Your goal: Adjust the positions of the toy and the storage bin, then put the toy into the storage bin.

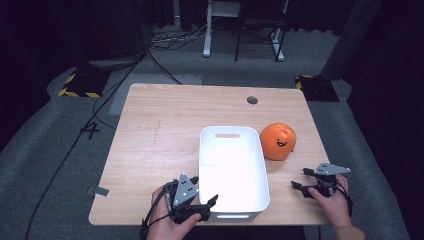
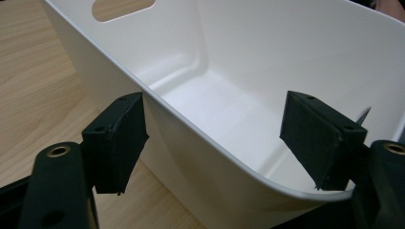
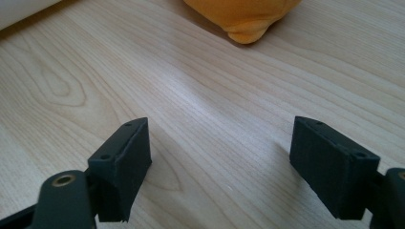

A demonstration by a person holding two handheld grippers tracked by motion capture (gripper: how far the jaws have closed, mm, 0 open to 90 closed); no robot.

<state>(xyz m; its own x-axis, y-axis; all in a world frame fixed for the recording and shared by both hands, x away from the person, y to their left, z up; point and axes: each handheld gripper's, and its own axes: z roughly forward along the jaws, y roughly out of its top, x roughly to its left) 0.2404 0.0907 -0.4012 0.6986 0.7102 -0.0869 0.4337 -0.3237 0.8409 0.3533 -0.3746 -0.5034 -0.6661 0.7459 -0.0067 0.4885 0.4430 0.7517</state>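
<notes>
An empty white plastic bin [image 1: 232,170] with a handle slot stands on the wooden table [image 1: 160,135], near the front edge. A round orange plush toy [image 1: 278,141] with a smiling face lies just right of the bin, touching or almost touching its wall. My left gripper [image 1: 205,189] is open at the bin's front left corner. In the left gripper view it [image 2: 215,138] straddles the bin's wall [image 2: 267,62], one jaw outside and one inside. My right gripper [image 1: 299,178] is open over bare wood. In the right gripper view the plush [image 3: 243,16] lies ahead of it [image 3: 219,157].
A round cable hole [image 1: 252,100] sits at the table's back right. The left half of the table is bare wood. A bit of grey tape [image 1: 100,191] sticks to the front left edge. On the floor behind are cables [image 1: 175,37] and black-and-yellow striped bases [image 1: 80,85].
</notes>
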